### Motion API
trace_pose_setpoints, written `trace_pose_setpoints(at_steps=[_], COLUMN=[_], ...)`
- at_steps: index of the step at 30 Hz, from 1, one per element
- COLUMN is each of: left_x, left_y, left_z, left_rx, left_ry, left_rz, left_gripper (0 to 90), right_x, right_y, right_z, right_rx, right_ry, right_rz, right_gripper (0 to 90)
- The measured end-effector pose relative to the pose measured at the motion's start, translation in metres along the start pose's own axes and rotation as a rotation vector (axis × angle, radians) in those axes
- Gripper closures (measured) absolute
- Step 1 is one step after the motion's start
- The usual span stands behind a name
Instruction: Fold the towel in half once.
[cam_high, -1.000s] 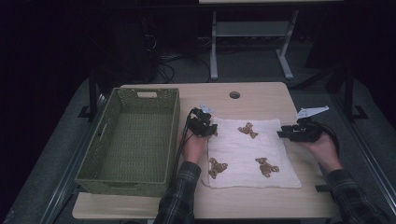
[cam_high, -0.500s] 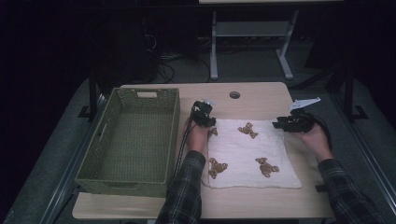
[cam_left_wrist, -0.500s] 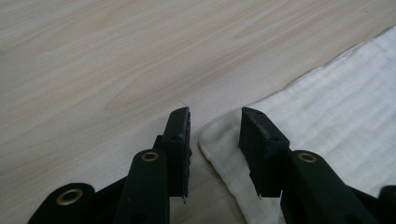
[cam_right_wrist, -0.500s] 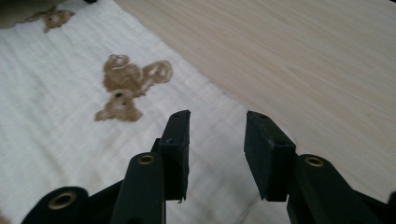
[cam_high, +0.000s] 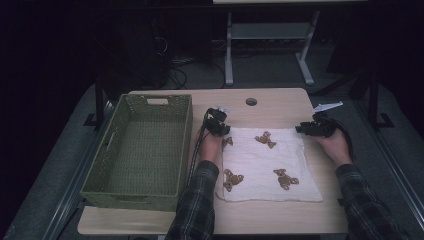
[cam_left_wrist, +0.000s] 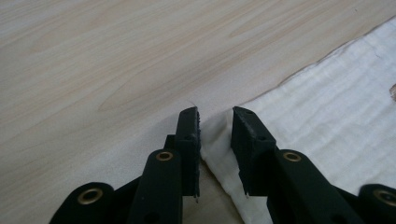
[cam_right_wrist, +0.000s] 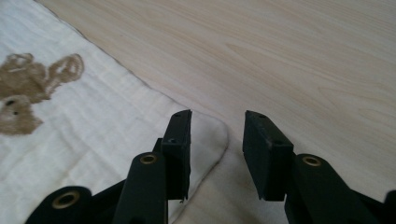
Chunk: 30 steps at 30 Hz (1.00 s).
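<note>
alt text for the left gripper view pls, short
The left gripper is down at a far corner of the white towel, which lies between its two black jaws; the jaws have just been closing and a narrow gap remains. Pale wood table lies beyond, the towel stretching off to the right.

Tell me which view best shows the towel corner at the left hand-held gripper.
The left gripper view: the towel corner sits between the left hand-held gripper, pads not yet pressing. The high view shows it tiny beside the hand. The right gripper view shows the opposite corner.
</note>
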<state>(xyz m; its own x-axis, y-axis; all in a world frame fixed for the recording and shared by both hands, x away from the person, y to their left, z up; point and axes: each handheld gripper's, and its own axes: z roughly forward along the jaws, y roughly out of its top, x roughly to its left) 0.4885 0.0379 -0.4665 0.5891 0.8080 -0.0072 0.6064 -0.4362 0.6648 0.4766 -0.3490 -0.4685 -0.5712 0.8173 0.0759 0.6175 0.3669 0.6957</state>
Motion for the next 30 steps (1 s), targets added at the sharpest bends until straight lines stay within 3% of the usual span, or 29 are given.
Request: trace_pose_setpoints(at_steps=[4,8,12,14,20,25,30], left_x=[-0.001,-0.003,-0.002,-0.003,0.001,0.0,-0.004], left_y=[0.0,0.001,0.001,0.002,0.009,0.011,0.006], left_z=[0.0,0.001,0.001,0.0,-0.01,-0.017,-0.027], left_rx=[-0.004,-0.002,-0.001,0.0,-0.064,-0.074,-0.098], left_ry=[-0.011,-0.015,-0.009,0.017,0.037,0.015,-0.006], left_rz=[0.011,0.014,-0.016,-0.021,-0.033,-0.042,-0.056], left_gripper=[77.6,84.6,86.0,86.1,86.2,86.0,86.1], right_x=[0.0,0.001,0.005,0.005,0.006,0.01,0.012], right_y=[-0.001,-0.003,-0.001,0.001,0.018,0.023,0.014], right_z=[0.007,0.006,0.006,0.003,-0.02,-0.031,-0.038], right_rx=[0.001,-0.005,0.003,-0.011,-0.102,-0.128,-0.121], right_ry=[-0.01,-0.005,-0.026,-0.037,-0.047,-0.049,-0.039], right_rz=[-0.004,0.009,-0.001,0.001,-0.025,-0.044,-0.049], right_gripper=[66.1,84.8,86.8,87.0,87.2,87.2,87.1])
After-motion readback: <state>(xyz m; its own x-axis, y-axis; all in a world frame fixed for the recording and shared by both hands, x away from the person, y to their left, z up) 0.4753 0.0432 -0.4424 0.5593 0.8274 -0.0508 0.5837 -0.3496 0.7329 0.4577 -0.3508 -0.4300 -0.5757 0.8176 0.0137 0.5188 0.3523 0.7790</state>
